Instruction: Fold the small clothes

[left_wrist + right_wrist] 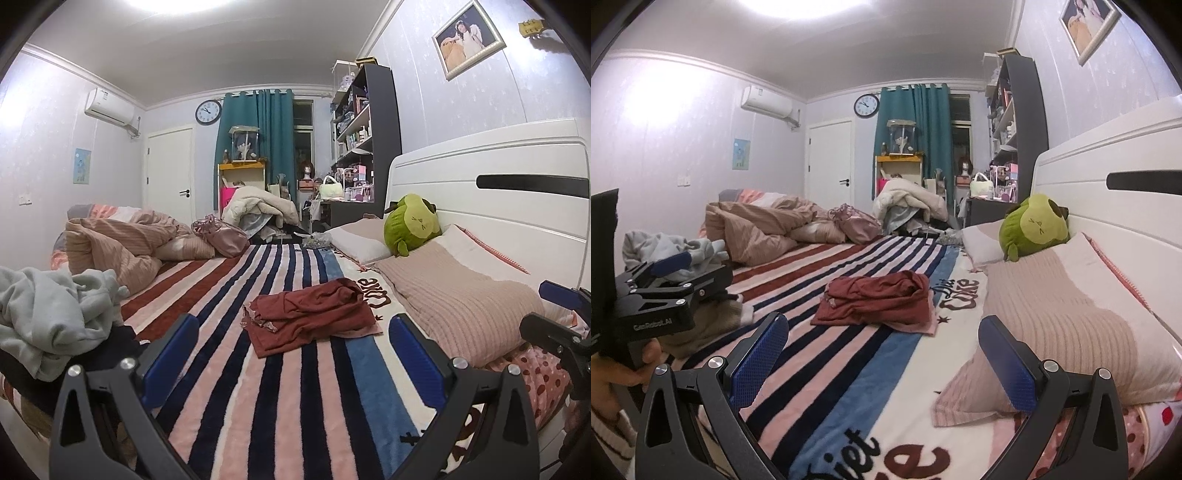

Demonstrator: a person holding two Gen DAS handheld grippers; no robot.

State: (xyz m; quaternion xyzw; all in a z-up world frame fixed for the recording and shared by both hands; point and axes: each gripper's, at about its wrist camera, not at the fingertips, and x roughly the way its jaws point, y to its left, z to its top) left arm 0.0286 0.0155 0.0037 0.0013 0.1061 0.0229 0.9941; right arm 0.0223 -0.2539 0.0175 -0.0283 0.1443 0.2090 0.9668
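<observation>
A crumpled dark red garment (314,317) lies on the striped bed blanket (280,398), ahead of both grippers; it also shows in the right wrist view (879,297). My left gripper (291,354) is open and empty, hovering just short of the garment's near edge. My right gripper (882,354) is open and empty, a little further back and to the right of the garment. The left gripper's body (665,295) shows at the left of the right wrist view, held in a hand.
A pile of pale grey clothes (51,314) lies at the left. A pink ribbed pillow (454,302) and a green plush toy (410,225) sit along the white headboard (517,184) on the right. A bunched pink duvet (122,243) lies at the far left.
</observation>
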